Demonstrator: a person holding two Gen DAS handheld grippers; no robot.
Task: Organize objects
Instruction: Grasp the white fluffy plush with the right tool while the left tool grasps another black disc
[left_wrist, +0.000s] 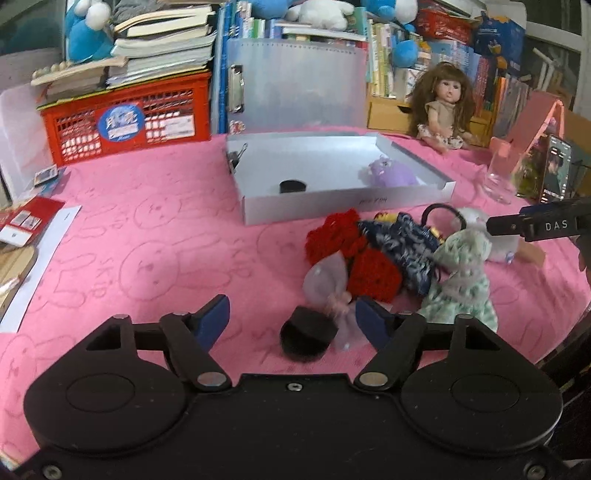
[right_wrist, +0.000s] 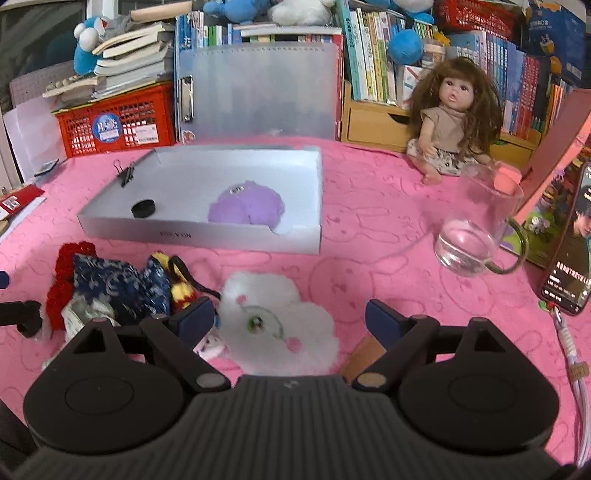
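On the pink tabletop (left_wrist: 147, 229), nearest the cameras, the left gripper (left_wrist: 291, 317) holds its fingers apart around a black round lid (left_wrist: 306, 338), not pressing it. The right gripper (right_wrist: 290, 321) hangs open over a white plush (right_wrist: 280, 321). Beyond lies a heap of fabric pouches (left_wrist: 388, 254), then the white box (right_wrist: 207, 234) containing 1 purple plush (right_wrist: 245, 206) and 1 black disc (right_wrist: 143, 208).

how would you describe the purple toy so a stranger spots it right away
Find the shallow grey tray on the pink tablecloth. The purple toy lies inside, near its front right corner. It is fluffy and large, unlike the small black disc beside it.
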